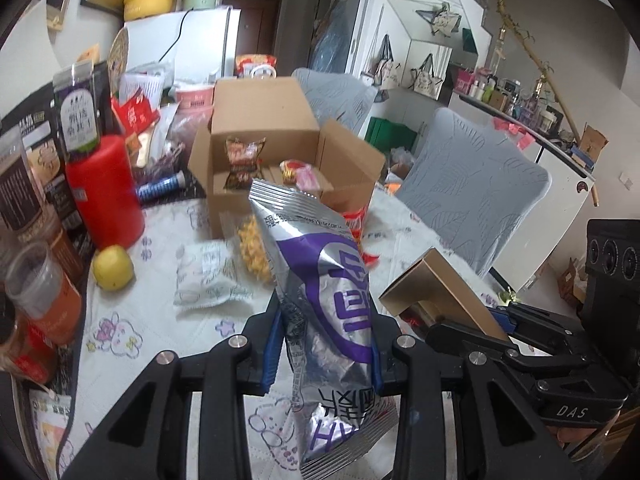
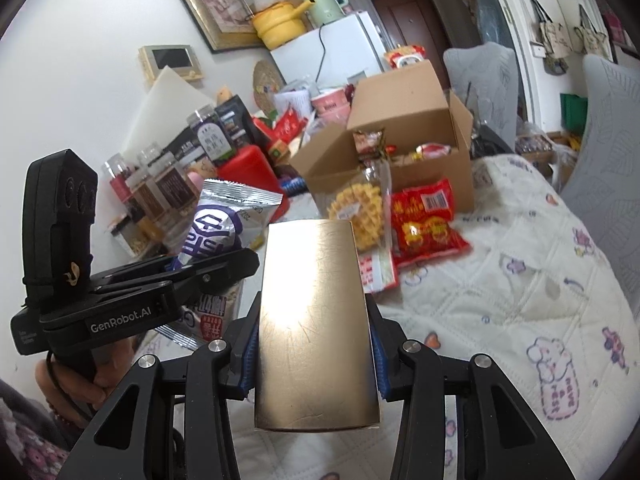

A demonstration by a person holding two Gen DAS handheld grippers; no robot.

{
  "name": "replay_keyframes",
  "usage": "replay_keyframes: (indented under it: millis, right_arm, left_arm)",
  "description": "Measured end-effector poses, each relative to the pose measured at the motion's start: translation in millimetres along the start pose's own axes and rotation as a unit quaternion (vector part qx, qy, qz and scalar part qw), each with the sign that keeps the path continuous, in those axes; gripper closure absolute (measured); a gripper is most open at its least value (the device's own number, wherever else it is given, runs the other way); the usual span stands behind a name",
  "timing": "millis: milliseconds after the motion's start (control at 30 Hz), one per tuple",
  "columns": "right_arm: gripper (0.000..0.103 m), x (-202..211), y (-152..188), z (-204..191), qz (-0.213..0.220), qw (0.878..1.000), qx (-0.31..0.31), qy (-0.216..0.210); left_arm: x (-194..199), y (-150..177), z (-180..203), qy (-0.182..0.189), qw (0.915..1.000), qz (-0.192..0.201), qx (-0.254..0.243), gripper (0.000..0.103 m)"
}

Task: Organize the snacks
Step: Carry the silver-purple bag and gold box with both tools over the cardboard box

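The left gripper [image 1: 326, 344] is closed around a silver and purple snack bag [image 1: 324, 300], held upright above the table [image 1: 160, 320]. To its right, the right gripper [image 2: 314, 344] clamps a gold box [image 2: 312, 320]. Far behind stands the open cardboard box [image 1: 264, 120] with snacks inside.

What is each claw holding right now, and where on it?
The left claw grips the silver bag around its lower middle. The right claw clamps the gold box by its two long sides, near its lower half.
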State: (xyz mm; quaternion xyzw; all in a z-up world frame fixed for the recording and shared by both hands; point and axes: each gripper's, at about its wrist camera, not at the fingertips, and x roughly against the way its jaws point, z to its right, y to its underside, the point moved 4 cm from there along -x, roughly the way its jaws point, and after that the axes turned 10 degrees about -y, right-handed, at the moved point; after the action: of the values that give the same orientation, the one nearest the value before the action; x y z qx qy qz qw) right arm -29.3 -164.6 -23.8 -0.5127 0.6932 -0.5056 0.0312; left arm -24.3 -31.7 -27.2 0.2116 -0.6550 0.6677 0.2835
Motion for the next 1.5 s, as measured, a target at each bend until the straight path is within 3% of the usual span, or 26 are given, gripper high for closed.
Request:
replay_keyframes:
  millis: [633,1500]
  right_arm:
    - [0.06,2,-91,6,0.05,0.998,0.044,0.008]
    - [0.06,-80,-219,62,0.074,0.993,0.084,0.031]
  left_arm:
    - [3,-100,-11,0.009,0.9959,0.09,-0.002,0.069]
    - [-102,-216,-44,-0.012,0.9913,0.131,0.01,0.069]
